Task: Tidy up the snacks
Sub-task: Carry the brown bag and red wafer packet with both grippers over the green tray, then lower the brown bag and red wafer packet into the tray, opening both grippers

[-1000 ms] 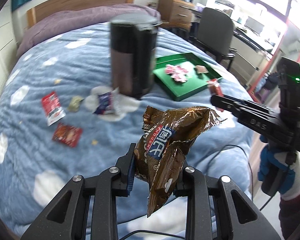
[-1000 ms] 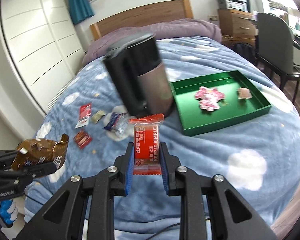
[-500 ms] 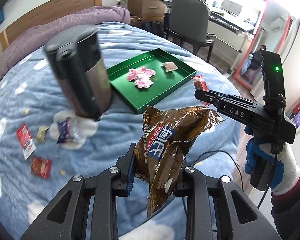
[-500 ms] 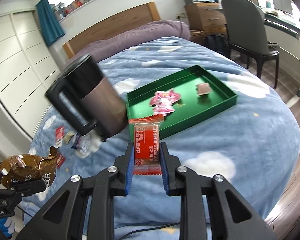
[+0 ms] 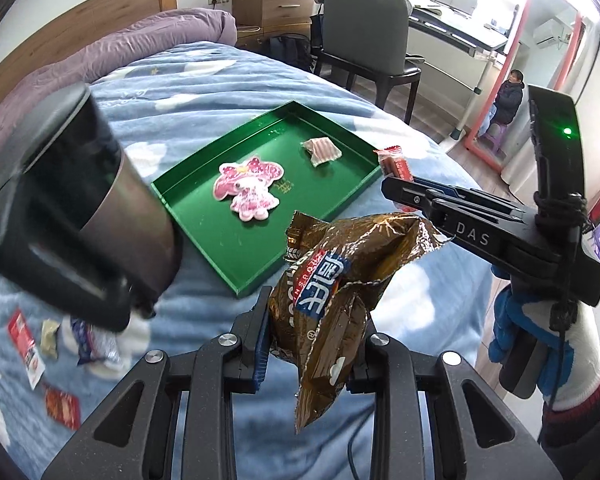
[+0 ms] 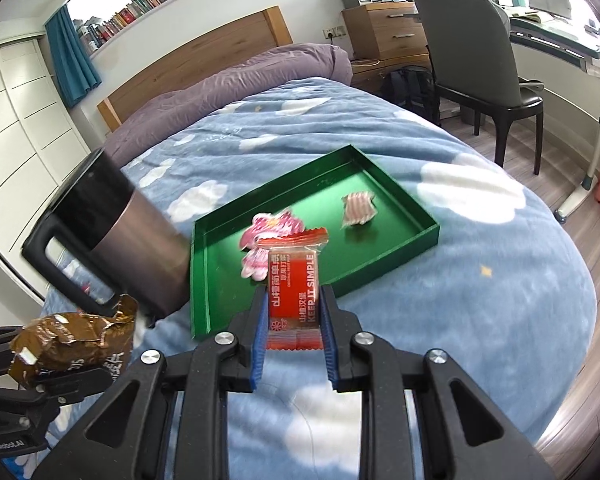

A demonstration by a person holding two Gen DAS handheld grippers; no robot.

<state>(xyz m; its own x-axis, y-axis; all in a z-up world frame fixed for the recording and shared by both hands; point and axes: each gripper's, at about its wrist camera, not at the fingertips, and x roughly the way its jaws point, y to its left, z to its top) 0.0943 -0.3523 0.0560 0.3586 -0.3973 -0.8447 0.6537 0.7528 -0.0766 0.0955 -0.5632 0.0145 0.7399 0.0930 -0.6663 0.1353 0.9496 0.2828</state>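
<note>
My left gripper (image 5: pixel 314 320) is shut on a crumpled brown snack bag (image 5: pixel 336 280), held above the bed just in front of the green tray (image 5: pixel 228 256). My right gripper (image 6: pixel 294 312) is shut on a small red snack packet (image 6: pixel 294 280), also near the tray's (image 6: pixel 204 280) front edge. In the left wrist view the right gripper (image 5: pixel 396 184) shows at the right with the red packet (image 5: pixel 394 162) at its tip. A pink cartoon-shaped packet (image 5: pixel 250 188) and a small striped packet (image 5: pixel 322 150) lie in the tray.
A black and brown kettle (image 5: pixel 76 216) stands on the blue bedspread left of the tray. Loose snack packets (image 5: pixel 28 340) lie behind it at the left. A chair (image 6: pixel 480 60), a desk and drawers stand beyond the bed. A person sits far back (image 5: pixel 508 96).
Both grippers have swung to the right across the bed with their snacks still held. The tray has come from the far right to the middle of both views; the kettle has slid left.
</note>
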